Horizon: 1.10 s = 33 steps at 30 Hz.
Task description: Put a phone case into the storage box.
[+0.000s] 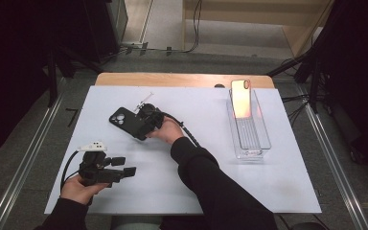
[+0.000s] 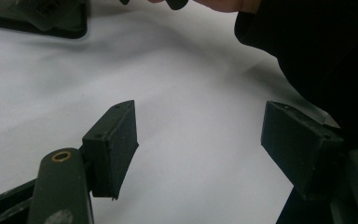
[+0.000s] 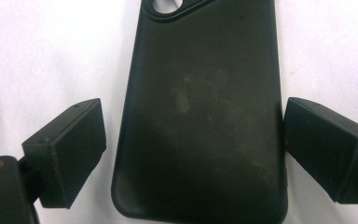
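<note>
The right gripper [image 1: 141,125] hangs over a black phone case [image 1: 126,120] on the white counter [image 1: 220,167], its jaws spread to either side of the case. In the right gripper view the case [image 3: 205,121] lies flat between the two pads: a clear gap separates it from the left pad [image 3: 67,149], while the right pad [image 3: 328,149] stands at its edge, contact not clear. The case's camera cutout points away from the gripper. Nearer the person, the left gripper [image 1: 124,171] rests low over bare counter, held in the left hand [image 1: 76,189], its jaws wide apart with nothing between them; the left gripper view shows white surface between the pads [image 2: 114,144] and a dark sleeve [image 2: 317,51] at the right. Well apart from both, toward the counter's far right, a clear plastic bin [image 1: 249,129] holds a second phone case [image 1: 241,98], pinkish-gold, propped upright against its far end.
</note>
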Tool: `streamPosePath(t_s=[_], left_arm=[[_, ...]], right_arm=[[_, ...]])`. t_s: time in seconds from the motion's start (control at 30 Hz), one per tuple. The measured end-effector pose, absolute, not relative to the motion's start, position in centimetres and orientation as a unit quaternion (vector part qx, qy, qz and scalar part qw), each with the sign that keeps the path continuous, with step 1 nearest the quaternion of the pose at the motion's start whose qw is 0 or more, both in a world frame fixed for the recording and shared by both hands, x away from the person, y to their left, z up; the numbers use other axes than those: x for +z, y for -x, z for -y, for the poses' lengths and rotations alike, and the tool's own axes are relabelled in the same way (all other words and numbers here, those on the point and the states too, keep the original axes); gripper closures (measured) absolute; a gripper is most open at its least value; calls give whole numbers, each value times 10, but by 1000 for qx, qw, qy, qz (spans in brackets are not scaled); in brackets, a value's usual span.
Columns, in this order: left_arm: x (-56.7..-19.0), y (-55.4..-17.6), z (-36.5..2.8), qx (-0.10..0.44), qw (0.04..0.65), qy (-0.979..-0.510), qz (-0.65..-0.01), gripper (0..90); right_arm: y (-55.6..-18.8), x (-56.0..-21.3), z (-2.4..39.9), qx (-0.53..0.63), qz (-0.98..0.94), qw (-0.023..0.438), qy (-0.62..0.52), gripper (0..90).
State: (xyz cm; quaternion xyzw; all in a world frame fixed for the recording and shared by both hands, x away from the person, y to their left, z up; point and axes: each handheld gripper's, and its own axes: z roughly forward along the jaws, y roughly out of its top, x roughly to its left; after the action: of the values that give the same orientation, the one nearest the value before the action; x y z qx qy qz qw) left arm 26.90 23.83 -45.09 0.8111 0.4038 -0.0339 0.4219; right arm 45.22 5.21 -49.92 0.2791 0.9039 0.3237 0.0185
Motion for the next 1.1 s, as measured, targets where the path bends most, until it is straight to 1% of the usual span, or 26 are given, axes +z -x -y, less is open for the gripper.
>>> streamPosePath(t_s=[0.17, 0.23, 0.27, 0.4, 0.63, 0.9, 1.07, 1.1], left_arm=[[-451, -269, -239, -34, 422, -810, -405, 272], [-451, -269, -239, -33, 422, -810, -405, 273], [-451, -269, -238, -34, 422, -810, -406, 272], [-451, -269, -238, -33, 422, -810, -406, 272], [-450, -269, -240, -31, 423, -809, -407, 272], [-451, -270, -241, -32, 424, -807, -410, 273], [-451, -270, -241, -32, 423, -808, -410, 273], [-451, -270, -241, -32, 423, -808, -410, 273]], right_arm=[[-448, -501, -58, 306, -912, 51, -267, 62], [-445, -501, -60, 297, -914, 66, -268, 90], [-444, -500, -61, 292, -916, 72, -265, 91], [-444, -500, -62, 289, -916, 76, -268, 94], [-444, -499, -63, 283, -916, 77, -274, 127], [-446, -496, -60, 279, -916, 69, -281, 184], [-449, -495, -56, 292, -910, 55, -289, 189], [-450, -494, -55, 290, -911, 58, -288, 192]])
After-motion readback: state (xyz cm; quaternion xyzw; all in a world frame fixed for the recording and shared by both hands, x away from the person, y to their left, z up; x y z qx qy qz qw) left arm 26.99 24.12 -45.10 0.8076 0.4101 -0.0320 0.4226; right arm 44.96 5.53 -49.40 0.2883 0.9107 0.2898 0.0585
